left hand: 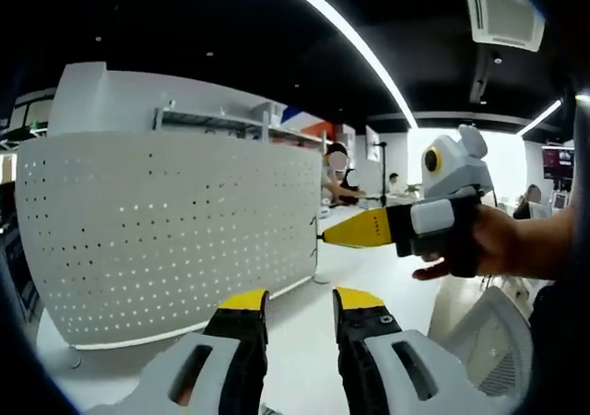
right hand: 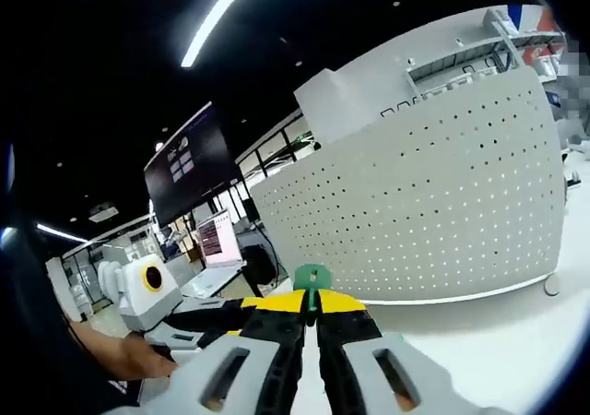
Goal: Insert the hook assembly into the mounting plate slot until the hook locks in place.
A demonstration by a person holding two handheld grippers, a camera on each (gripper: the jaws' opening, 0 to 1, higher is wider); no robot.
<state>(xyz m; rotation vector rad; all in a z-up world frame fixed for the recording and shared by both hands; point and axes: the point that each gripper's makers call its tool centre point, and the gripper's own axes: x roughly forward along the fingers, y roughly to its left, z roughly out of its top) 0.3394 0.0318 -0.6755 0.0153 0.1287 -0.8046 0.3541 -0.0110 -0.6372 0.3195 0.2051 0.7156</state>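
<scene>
The right hand-held gripper (right hand: 312, 321) is clamped on a green hook (right hand: 312, 279) with a round head; its lower part is hidden between the 2 jaws. Ahead stands a white perforated plate (right hand: 433, 194). The left hand-held gripper (left hand: 300, 302) sits apart above the white surface (left hand: 295, 337).

You have a dark monitor (right hand: 189, 161) at the frame's left, a ceiling light strip (left hand: 346, 37) overhead, an air vent (left hand: 504, 11) upper right.
</scene>
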